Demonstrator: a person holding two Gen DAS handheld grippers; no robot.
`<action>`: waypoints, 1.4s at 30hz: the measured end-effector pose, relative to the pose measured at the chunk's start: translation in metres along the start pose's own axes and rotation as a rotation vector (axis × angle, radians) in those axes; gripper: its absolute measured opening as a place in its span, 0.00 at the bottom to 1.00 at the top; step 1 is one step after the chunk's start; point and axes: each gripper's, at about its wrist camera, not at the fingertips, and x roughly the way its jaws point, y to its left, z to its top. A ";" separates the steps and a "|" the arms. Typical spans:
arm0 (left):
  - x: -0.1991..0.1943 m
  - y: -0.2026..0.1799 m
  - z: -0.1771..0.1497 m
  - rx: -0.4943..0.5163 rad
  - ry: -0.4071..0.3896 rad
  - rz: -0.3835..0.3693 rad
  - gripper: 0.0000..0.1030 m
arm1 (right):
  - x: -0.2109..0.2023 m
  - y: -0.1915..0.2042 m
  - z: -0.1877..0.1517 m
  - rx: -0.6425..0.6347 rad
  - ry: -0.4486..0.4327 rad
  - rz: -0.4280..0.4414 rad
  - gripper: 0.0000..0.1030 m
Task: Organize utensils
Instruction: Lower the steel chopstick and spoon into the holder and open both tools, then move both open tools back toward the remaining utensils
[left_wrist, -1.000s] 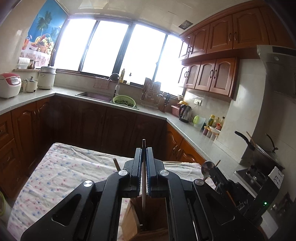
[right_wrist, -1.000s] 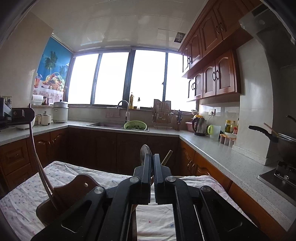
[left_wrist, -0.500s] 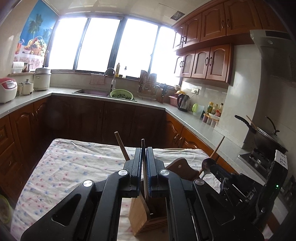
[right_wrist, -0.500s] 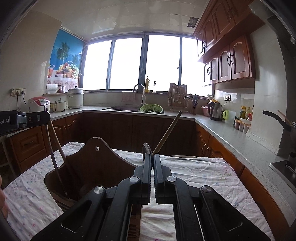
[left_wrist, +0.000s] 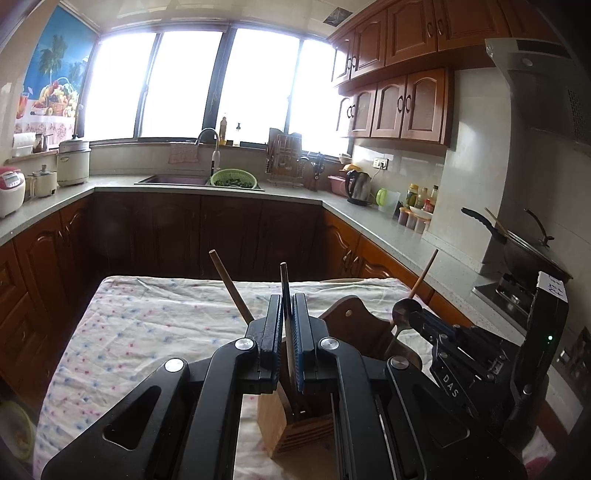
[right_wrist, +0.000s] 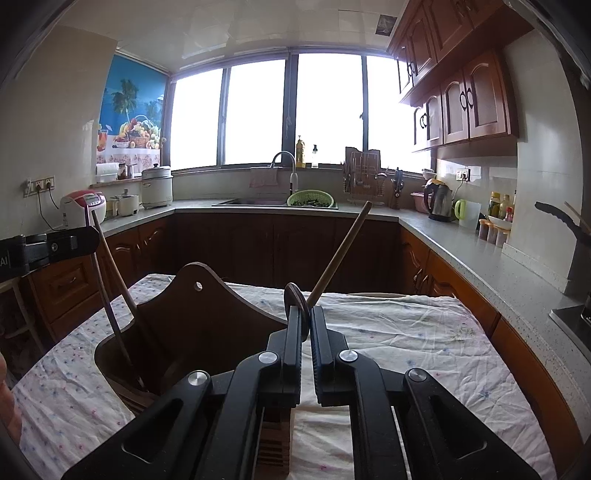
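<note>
My left gripper (left_wrist: 287, 308) is shut on a thin dark stick-like utensil (left_wrist: 285, 295) whose lower end reaches down into the light wooden holder (left_wrist: 291, 424) on the table. A wooden stick (left_wrist: 231, 286) leans out of that holder. My right gripper (right_wrist: 304, 317) is shut on a metal spoon (right_wrist: 295, 301), bowl end up, just right of the dark wooden caddy (right_wrist: 195, 332). The caddy holds two sticks at its left (right_wrist: 110, 280) and a long wooden handle (right_wrist: 340, 254) leaning right. The right gripper with the spoon (left_wrist: 404, 308) also shows in the left wrist view.
The table wears a white flowered cloth (right_wrist: 406, 332). Kitchen counters (left_wrist: 369, 221) run round the back and right, with a sink, a green colander (left_wrist: 233, 179), a kettle and a wok (left_wrist: 524, 251) on the stove. A rice cooker (right_wrist: 83, 206) stands at the left.
Both cameras have pulled back and tilted down, so the caddy and holder show more fully. The left stick now reaches into the light holder. Both grippers stay shut.
</note>
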 end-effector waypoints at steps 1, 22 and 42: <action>0.001 -0.001 0.000 -0.003 0.002 0.002 0.05 | 0.000 -0.002 0.000 0.006 0.005 0.000 0.07; -0.039 0.010 -0.017 -0.089 0.013 0.023 0.61 | -0.060 -0.045 0.005 0.219 -0.001 0.041 0.59; -0.122 0.028 -0.098 -0.184 0.180 0.081 0.78 | -0.157 -0.058 -0.052 0.343 0.094 0.121 0.88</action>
